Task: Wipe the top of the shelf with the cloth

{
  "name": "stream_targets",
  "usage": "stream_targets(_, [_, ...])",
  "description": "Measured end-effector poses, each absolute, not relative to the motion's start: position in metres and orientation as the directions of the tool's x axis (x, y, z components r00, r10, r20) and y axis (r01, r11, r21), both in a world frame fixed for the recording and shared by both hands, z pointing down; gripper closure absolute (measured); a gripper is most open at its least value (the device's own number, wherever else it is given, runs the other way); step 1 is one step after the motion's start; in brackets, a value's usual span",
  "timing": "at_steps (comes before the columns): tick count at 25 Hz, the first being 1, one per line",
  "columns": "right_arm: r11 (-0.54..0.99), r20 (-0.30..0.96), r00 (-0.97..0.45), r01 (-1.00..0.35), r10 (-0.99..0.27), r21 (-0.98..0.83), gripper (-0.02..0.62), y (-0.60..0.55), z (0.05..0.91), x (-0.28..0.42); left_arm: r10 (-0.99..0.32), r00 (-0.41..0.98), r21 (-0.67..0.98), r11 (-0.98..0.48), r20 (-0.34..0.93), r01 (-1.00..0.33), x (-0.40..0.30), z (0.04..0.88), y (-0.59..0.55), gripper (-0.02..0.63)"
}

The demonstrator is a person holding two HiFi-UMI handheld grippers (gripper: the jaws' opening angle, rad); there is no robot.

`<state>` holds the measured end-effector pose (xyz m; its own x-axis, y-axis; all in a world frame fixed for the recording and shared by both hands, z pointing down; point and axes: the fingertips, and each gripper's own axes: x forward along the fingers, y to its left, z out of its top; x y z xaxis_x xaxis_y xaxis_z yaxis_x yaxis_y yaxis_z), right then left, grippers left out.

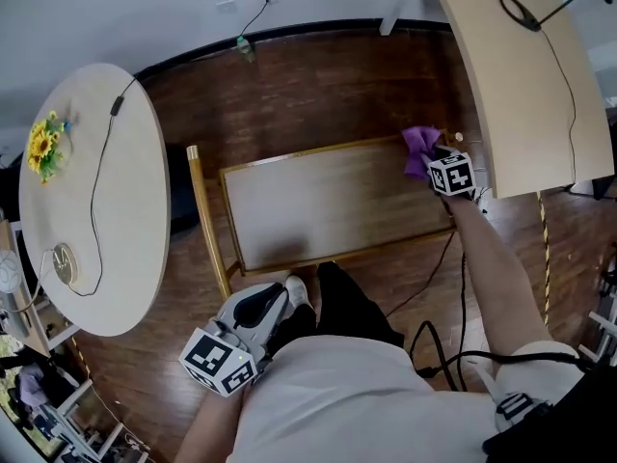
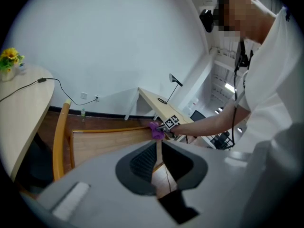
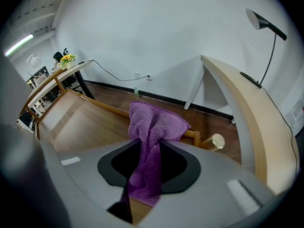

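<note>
Dark wood floor [image 1: 318, 85] surrounds the shelf [image 1: 328, 205]. At its far right corner the right gripper [image 1: 432, 162] pinches the purple cloth [image 1: 419, 146]; the left gripper [image 1: 275, 305] hangs closed, empty, near its front.

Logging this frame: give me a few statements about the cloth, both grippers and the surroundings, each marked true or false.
1. The right gripper clamps the purple cloth. True.
2. The cloth lies at the shelf top's near left corner. False: it is at the far right corner.
3. The left gripper grips the shelf rim. False: it hangs by the person's body, shut on nothing.
4. The round table bears yellow flowers. True.
</note>
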<state>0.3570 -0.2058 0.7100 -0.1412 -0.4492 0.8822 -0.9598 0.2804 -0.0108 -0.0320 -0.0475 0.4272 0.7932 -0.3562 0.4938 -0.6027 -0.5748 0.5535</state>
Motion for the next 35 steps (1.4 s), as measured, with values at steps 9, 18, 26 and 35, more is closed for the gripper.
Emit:
stream_targets(9, [0.261, 0.882, -0.092, -0.965, -0.462, 0.036, 0.483, -0.195, 0.685, 0.388, -0.358, 0.804, 0.552, -0.59, 0.475, -0.589, -0.015, 0.423, -0.044, 0.555])
stream_targets(18, [0.598, 0.763, -0.508, -0.775, -0.4, -0.202, 0.483, -0.178, 0.641, 0.127, -0.423, 0.776, 0.539, -0.559, 0.468, -0.63, -0.045, 0.413, -0.03, 0.555])
stream_targets(26, [0.73, 0.687, -0.688, -0.59, -0.234, -0.343, 0.483, -0.154, 0.668, -0.066, -0.479, 0.71, 0.527, -0.476, 0.515, -0.704, -0.093, 0.416, -0.005, 0.555])
stream_targets(35, [0.692, 0.739, -0.643, -0.627, -0.201, -0.358, 0.483, -0.146, 0.709, -0.077, -0.492, 0.696, 0.535, -0.446, 0.523, -0.717, -0.114, 0.425, 0.003, 0.555])
